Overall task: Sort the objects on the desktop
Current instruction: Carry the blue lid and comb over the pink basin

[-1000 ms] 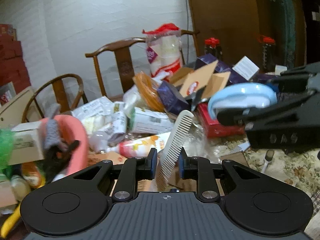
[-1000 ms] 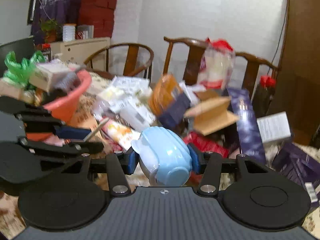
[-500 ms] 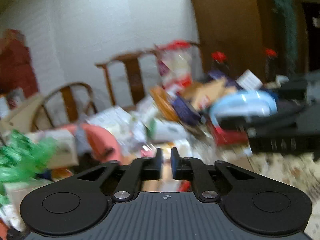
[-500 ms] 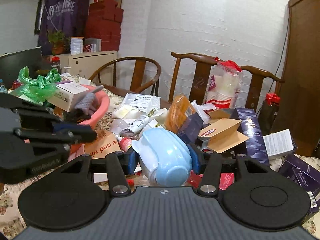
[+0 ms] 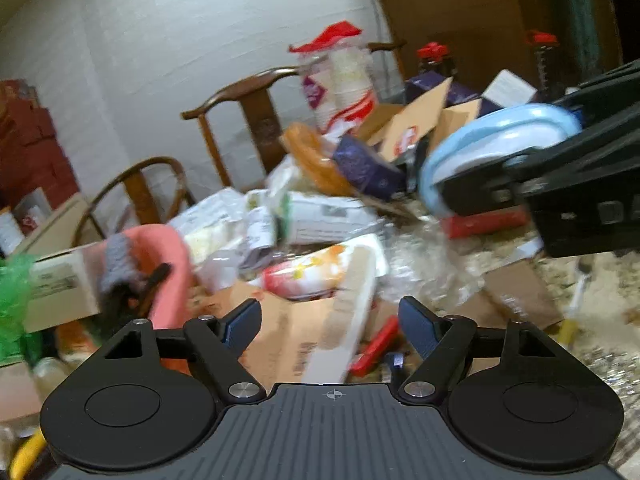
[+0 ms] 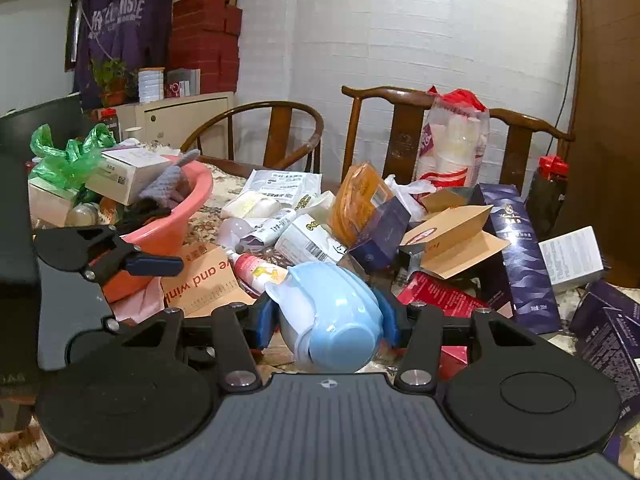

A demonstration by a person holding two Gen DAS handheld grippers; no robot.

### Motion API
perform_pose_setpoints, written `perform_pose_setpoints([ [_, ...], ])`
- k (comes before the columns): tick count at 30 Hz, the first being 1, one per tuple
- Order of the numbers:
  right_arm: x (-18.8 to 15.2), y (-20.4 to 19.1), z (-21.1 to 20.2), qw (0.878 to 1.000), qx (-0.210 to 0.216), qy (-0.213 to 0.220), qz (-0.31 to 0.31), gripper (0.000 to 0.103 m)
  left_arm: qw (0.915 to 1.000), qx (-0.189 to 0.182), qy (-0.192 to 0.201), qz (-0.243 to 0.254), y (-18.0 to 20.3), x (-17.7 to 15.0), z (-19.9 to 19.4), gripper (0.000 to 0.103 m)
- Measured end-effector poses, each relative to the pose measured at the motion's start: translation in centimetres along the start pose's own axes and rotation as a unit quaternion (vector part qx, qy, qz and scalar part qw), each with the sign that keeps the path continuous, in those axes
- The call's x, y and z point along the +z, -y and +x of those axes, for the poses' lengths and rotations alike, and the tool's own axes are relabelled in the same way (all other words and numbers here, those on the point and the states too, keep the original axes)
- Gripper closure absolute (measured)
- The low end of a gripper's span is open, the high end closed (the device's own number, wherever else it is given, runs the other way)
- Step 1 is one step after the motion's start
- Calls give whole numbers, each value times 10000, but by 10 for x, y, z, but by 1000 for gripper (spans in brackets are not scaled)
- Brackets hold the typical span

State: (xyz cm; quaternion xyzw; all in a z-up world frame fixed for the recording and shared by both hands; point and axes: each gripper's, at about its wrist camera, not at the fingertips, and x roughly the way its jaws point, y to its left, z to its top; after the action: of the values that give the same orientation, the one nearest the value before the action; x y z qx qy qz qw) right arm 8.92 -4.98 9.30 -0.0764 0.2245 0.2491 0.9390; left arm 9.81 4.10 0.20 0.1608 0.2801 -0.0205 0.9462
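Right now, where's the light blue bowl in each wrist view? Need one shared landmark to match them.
Left wrist view: light blue bowl at upper right, clamped in the right gripper that reaches in from the right edge.
Right wrist view: bowl at bottom centre, between the gripper's pads.
Shared landmark: the pink basin, left of the bowl in both.

— What is the blue thing?

— A light blue bowl (image 6: 332,316). It is tipped on its side, with its round bottom facing the camera, squeezed between two blue pads.

— And the white thing?

— A pale comb (image 5: 348,312), blurry, standing slanted over a brown cardboard sheet (image 5: 288,332) — nothing touches it.
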Motion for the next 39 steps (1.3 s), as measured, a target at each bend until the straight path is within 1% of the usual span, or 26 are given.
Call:
perform_pose_setpoints([
  [2, -1, 3, 3, 10000, 27, -1, 28, 48, 9998, -186, -89, -77, 2, 1, 6, 20],
  [4, -1, 6, 7, 10000, 43, -10, 69, 48, 9997, -147, -176, -59, 5, 1, 15, 20],
  [6, -3, 9, 10, 9999, 56, -31, 99, 48, 9994, -144, -324, -36, 6, -1, 26, 22],
  [9, -4, 12, 12, 9999, 90, -38, 137, 48, 9987, -149, -470, -109, 2, -5, 39, 22],
  [11, -4, 14, 13, 9998, 109, -28, 163, 48, 9983, -171, -520, -179, -2, -8, 45, 25],
  [15, -5, 16, 16, 9997, 123, -29, 191, 48, 9965, -414, -575, -453, -12, -9, 52, 26],
  [16, -5, 16, 17, 9997, 128, -29, 201, 48, 9951, -534, -605, -575, -16, -10, 53, 32],
  [17, -5, 17, 18, 9997, 137, -30, 219, 48, 9935, -662, -622, -691, -20, -11, 53, 47],
  [18, -6, 17, 19, 9996, 148, -31, 236, 48, 9922, -769, -609, -767, -22, -12, 52, 53],
  [19, -6, 17, 20, 9996, 157, -28, 254, 48, 9919, -836, -579, -767, -21, -13, 50, 70],
  [20, -6, 18, 20, 9995, 160, -26, 273, 48, 9922, -854, -548, -722, -19, -14, 48, 80],
  [22, -6, 18, 21, 9994, 165, -29, 307, 48, 9924, -829, -543, -729, -14, -16, 44, 81],
  [24, -7, 18, 21, 9993, 163, -30, 333, 48, 9914, -899, -524, -798, -13, -18, 41, 81],
  [27, -7, 17, 20, 9993, 157, -18, 334, 48, 9924, -810, -436, -819, -12, -17, 35, 81],
  [32, -3, 14, 10, 9994, 124, 68, 310, 48, 9943, -750, -162, -740, -13, -4, 12, 81],
  [39, 7, 6, -8, 9994, 82, 233, 255, 48, 9952, -625, 85, -744, -21, 12, -17, 81],
])
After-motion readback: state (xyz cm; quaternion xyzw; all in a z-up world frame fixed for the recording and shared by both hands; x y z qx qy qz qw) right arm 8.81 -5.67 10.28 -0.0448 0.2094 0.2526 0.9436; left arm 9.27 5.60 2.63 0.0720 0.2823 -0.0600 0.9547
